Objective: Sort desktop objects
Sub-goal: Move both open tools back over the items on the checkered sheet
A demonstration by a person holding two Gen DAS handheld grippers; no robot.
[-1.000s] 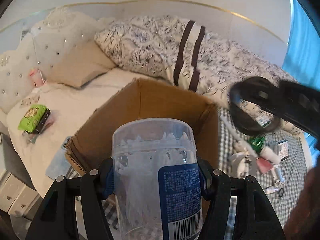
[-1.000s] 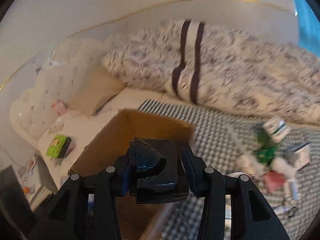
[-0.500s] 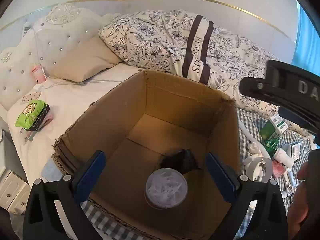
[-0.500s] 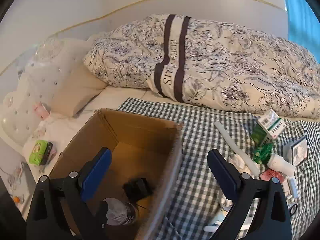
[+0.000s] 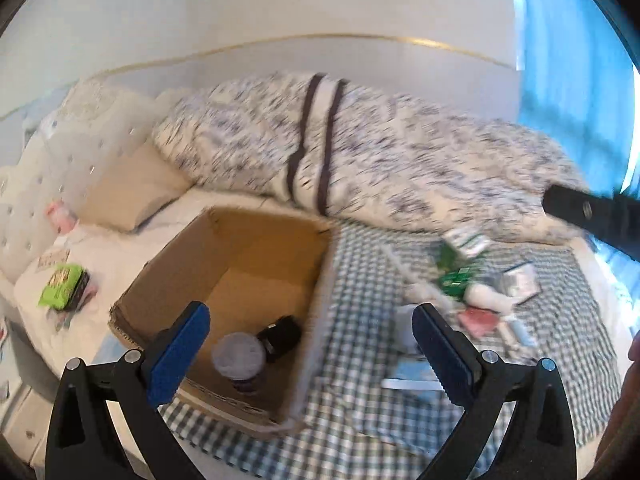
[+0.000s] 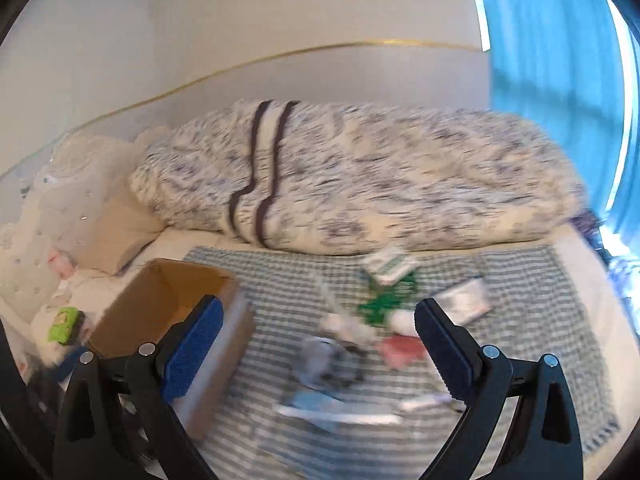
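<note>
The left gripper [image 5: 310,344] stands wide apart with nothing between its blue-padded fingers [image 5: 180,350], held above the near right corner of an open cardboard box [image 5: 224,264]. The box sits on a bed, at the left edge of a green-and-white checked cloth [image 5: 360,360]. On the box floor, near its front wall, a clear plastic jar [image 5: 239,356] stands upright, and a small black object [image 5: 280,334] lies just beside it on the far right.

The right gripper [image 6: 318,346] is also spread wide and empty. Seen from its camera, the box [image 6: 160,304] is to the left and a scatter of small things lies on the checked cloth [image 6: 520,280] ahead. Motion blur leaves many of them hard to name. A white-and-green carton [image 6: 386,266] lies farthest away, with a green packet [image 6: 384,304] just nearer and a white packet [image 6: 464,300] to its right. A pink item [image 6: 400,350] and a greyish blurred object [image 6: 328,360] lie between the fingers in that view, and a light blue flat item [image 6: 320,404] is nearest.

Behind the cloth a rolled flowered quilt [image 5: 360,160] with two dark stripes stretches across the bed. A beige pillow [image 5: 128,192] rests at the far left, and a green snack pack [image 5: 60,280] lies on the white sheet left of the box.
</note>
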